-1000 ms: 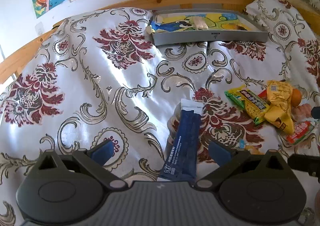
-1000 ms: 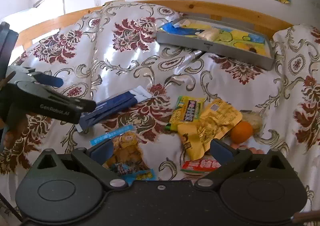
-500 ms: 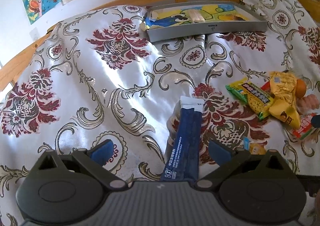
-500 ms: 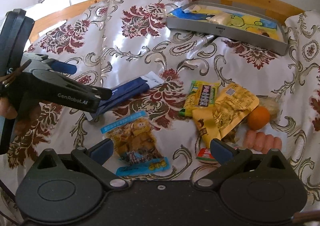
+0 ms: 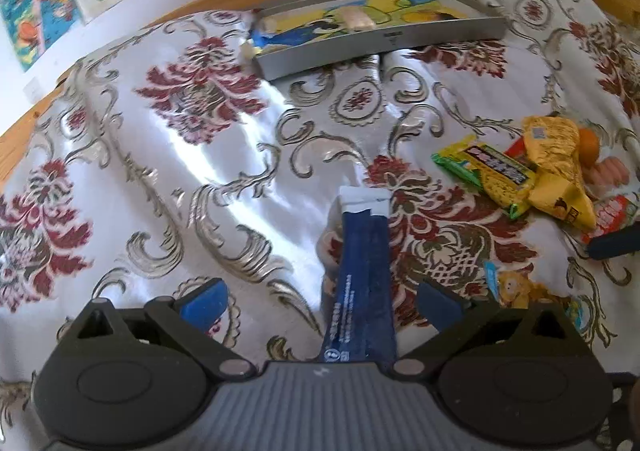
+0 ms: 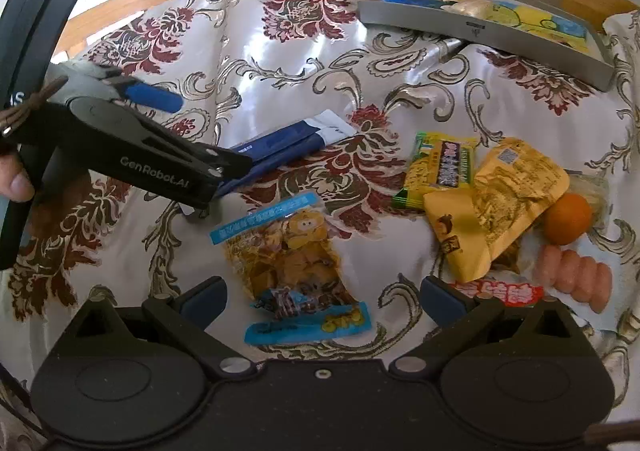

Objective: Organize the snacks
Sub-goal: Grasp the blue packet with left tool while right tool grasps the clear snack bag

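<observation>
— Patterned cloth [image 5: 208, 179] covered the whole surface, and the grey tray [image 5: 384, 41] stood at its far edge, below the wooden rail. Where was the blue sachet [image 5: 362, 275] from the tray?

— It lay on the cloth well apart from the tray, on the near side of it. Its long axis pointed almost straight toward the tray, white end first.

— And the left gripper [image 5: 322, 297]?

— It stood directly over the sachet's near end. Its fingers were spread wide, one on each side of the sachet, and they gripped nothing. The sachet lay along the fingers, not across them, nearer to the right one.

— So which tool was nearer?

— The left, clearly. The right gripper [image 6: 322, 293] was also wide apart and empty, and it hung over the yellow chip bag [image 6: 296, 267], further from the tray than the sachet in the right wrist view. The other packets [image 6: 472, 191] and the orange [image 6: 568, 217] lay to the right of this bag.

— What did the next move need, in your opinion?

— I think the left tool had to go down and close across the sachet's narrow width. Whether the fingers already touched the cloth, I could not tell.
</observation>
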A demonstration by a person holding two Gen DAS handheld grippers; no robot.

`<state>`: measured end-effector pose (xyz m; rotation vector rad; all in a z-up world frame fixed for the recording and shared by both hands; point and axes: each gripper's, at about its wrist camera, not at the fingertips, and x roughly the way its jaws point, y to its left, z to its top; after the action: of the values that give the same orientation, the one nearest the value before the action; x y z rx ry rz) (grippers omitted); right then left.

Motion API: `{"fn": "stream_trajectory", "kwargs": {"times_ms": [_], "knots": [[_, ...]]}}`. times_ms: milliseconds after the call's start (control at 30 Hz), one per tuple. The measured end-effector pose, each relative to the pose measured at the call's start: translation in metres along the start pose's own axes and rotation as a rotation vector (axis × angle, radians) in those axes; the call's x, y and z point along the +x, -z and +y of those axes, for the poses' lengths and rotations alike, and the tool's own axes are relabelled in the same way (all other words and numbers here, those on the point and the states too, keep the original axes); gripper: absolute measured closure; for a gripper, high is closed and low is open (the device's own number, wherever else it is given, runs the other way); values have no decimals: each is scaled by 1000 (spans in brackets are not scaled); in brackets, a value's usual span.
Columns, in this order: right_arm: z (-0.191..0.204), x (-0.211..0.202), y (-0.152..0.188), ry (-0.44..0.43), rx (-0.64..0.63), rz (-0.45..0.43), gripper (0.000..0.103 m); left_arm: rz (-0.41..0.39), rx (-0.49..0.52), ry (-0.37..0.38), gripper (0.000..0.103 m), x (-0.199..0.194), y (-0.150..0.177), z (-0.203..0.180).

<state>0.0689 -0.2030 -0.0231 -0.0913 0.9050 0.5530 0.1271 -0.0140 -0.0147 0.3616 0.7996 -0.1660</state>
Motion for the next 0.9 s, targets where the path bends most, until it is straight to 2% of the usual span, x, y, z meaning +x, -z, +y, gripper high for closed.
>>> {"fn": "stream_trajectory", "kwargs": {"times_ms": [200,433,533,767,900], "knots": [[3,6,2,-6,-30,-1,1,17,37,53,1,12,-4,-3],[8,11,3,26,-80,-29,7,50,56,98,12,19,-4,-3],[11,13,2,24,-96,-34,12,77,52,113,20,22,-2,-4],[13,14,4,22,-101,-21,19,124,52,100,37,30,-4,-8],[13,13,4,24,-98,-25,25,132,28,75,41,31,-5,-7]]}}
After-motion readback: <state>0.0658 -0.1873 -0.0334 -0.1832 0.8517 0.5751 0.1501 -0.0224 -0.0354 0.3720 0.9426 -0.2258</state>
